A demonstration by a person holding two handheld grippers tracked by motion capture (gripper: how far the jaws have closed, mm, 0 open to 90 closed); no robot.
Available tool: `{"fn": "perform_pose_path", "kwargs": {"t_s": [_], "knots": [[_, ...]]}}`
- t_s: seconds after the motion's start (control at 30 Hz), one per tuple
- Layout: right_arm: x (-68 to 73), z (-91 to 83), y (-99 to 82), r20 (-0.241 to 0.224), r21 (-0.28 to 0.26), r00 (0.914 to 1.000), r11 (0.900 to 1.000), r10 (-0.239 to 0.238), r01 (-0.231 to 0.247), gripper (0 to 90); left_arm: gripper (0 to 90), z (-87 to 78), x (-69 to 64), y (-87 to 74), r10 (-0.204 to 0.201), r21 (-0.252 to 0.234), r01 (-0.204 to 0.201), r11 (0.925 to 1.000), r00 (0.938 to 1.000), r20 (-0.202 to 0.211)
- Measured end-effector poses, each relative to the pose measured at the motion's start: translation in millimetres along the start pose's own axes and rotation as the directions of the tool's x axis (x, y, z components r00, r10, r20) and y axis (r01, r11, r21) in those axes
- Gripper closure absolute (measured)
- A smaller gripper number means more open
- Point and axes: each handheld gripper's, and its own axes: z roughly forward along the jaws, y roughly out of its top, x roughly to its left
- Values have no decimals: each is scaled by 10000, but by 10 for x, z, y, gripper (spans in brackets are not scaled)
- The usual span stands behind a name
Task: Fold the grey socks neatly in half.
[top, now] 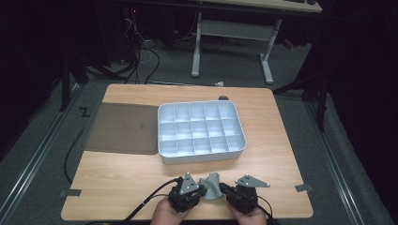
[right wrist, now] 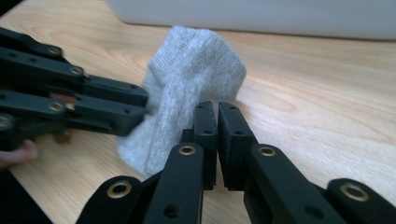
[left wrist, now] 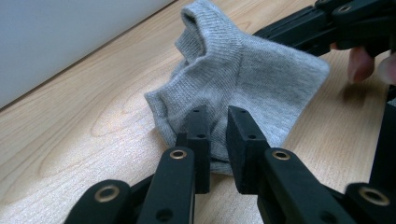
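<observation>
A grey sock (top: 211,185) stands bunched up on the wooden table (top: 263,140) near its front edge, between my two grippers. My left gripper (top: 202,191) is at the sock's left side. In the left gripper view its jaws (left wrist: 217,123) pinch a fold of the sock (left wrist: 243,74) at its lower edge. My right gripper (top: 223,190) is at the sock's right side. Its jaws (right wrist: 217,119) stand almost together against the edge of the sock (right wrist: 187,79), with thin fabric running in behind them. The left gripper (right wrist: 142,102) meets the sock from the left in the right gripper view.
A white organiser box (top: 202,157) with several empty compartments sits mid-table, just beyond the sock. A dark flat lid (top: 122,129) lies to its left. The person's hands (top: 164,215) hold the grippers at the table's front edge. A desk frame (top: 234,33) stands on the floor behind.
</observation>
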Motion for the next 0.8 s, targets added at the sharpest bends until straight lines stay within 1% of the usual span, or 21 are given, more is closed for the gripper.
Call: {"fn": "perform_pose_path", "kwargs": {"t_s": [0.07, 0.27, 0.4, 0.5, 0.53, 0.67, 0.8], "knots": [[45, -10, 26, -115, -78, 9999, 9999, -85, 84, 875, 798, 0, -2, 0, 6, -4, -6, 10000, 10000, -15], [152, -9, 71, -253, -185, 9987, 9988, -451, 446, 873, 798, 0, -5, -1, 16, -3, -16, 10000, 10000, -38], [213, 4, 91, -397, -178, 9976, 9983, -563, 556, 869, 798, 0, -4, 0, 20, 5, -20, 10000, 10000, -33], [258, 31, 99, -484, -133, 9959, 9970, -770, 764, 869, 798, 0, -3, 0, 8, 6, -8, 10000, 10000, -25], [273, 39, 99, -474, -84, 9961, 9972, -748, 745, 869, 798, 0, -2, 0, 5, 7, -5, 10000, 10000, -21], [299, 72, 98, -425, -53, 9945, 9954, -960, 958, 876, 798, 0, -2, -1, -3, 13, 3, 10000, 10000, -23], [303, 87, 87, -257, 29, 9936, 9939, -1097, 1098, 879, 797, -1, -1, -1, 2, 19, -2, 10000, 10000, -11]]}}
